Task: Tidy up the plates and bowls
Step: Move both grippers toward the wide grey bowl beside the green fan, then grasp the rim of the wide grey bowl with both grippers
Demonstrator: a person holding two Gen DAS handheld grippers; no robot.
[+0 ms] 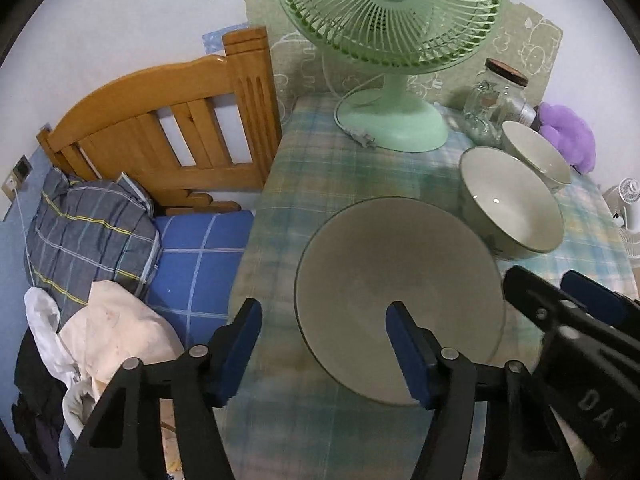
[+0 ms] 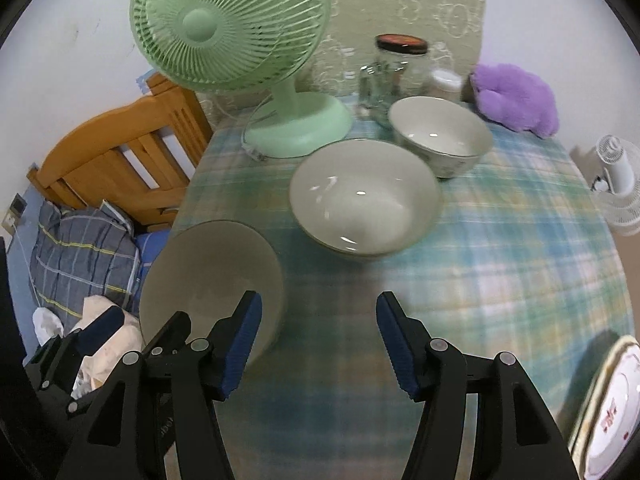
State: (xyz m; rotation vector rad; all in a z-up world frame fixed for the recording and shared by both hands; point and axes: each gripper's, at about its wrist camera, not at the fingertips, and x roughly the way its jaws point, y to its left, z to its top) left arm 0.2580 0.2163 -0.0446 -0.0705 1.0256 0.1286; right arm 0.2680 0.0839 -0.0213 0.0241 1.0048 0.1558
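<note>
Three pale bowls with dark rims stand on the plaid tablecloth (image 1: 352, 168). The largest bowl (image 1: 400, 280) is nearest to me. My left gripper (image 1: 322, 308) straddles its near left rim, one finger over the inside and one outside, and the pads do not touch it. The same bowl (image 2: 212, 276) shows at the left in the right wrist view. Behind it are a medium bowl (image 2: 364, 200) and a small bowl (image 2: 440, 136). My right gripper (image 2: 318, 304) is open over bare cloth, just right of the largest bowl. A decorated plate (image 2: 612, 412) lies at the lower right edge.
A green desk fan (image 2: 240, 40) and its cord stand at the table's back, beside a glass jar (image 2: 400, 68) and a purple plush toy (image 2: 516, 96). A wooden bed frame (image 1: 160, 120) with bedding adjoins the table's left edge. A small white fan (image 2: 616, 176) stands off to the right.
</note>
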